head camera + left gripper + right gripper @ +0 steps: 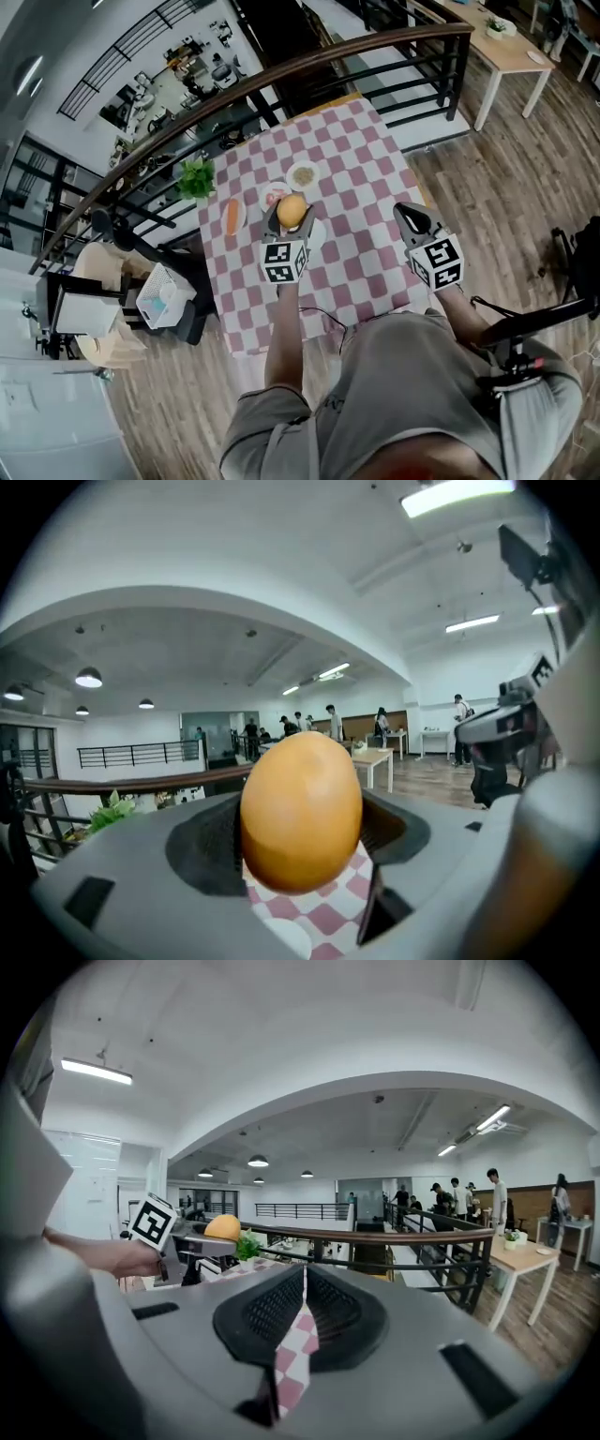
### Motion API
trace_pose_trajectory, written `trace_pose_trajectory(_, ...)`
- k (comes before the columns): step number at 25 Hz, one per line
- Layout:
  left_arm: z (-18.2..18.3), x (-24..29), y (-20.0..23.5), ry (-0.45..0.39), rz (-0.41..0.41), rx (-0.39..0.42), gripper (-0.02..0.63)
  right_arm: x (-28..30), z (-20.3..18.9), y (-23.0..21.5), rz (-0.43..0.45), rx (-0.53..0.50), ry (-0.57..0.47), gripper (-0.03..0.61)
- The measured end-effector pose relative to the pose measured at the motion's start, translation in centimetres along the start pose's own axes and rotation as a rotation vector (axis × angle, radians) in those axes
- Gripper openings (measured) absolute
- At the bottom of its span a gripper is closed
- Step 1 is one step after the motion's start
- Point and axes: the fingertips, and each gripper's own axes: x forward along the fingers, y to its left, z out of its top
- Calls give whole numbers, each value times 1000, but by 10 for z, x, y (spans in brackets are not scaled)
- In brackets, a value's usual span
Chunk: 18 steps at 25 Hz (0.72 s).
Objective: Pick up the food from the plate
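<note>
An orange, egg-shaped piece of food (292, 210) sits between the jaws of my left gripper (292, 223), which is shut on it and holds it above the red-and-white chequered table (361, 169). In the left gripper view the food (301, 811) fills the gap between both pads, with a white plate (278, 937) below it. From the right gripper view the same food (223, 1227) shows at the far left. My right gripper (405, 214) hangs over the table's right side, its jaws shut on nothing (304, 1309).
Behind the left gripper stand a plate with a carrot (232, 217), a plate with pinkish food (275, 194) and a small bowl (304, 175). A potted plant (196, 178) stands at the table's far left corner. A curved railing (281, 75) runs behind the table.
</note>
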Motion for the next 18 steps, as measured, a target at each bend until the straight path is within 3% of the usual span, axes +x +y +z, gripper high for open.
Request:
trace_pose_trajectory(6, 78, -64, -42, -207, -3, -14, 348, 28, 22, 24, 84, -19, -38, 14)
trace_pose_trajectory(10, 110, -101, -67, -316, 0, -36, 348, 32, 38, 39, 127, -18, -65, 14)
trace_pose_trajectory(18, 110, -111, -73, -344, -13, -29, 348, 33, 48, 47, 159, -12, -120, 14)
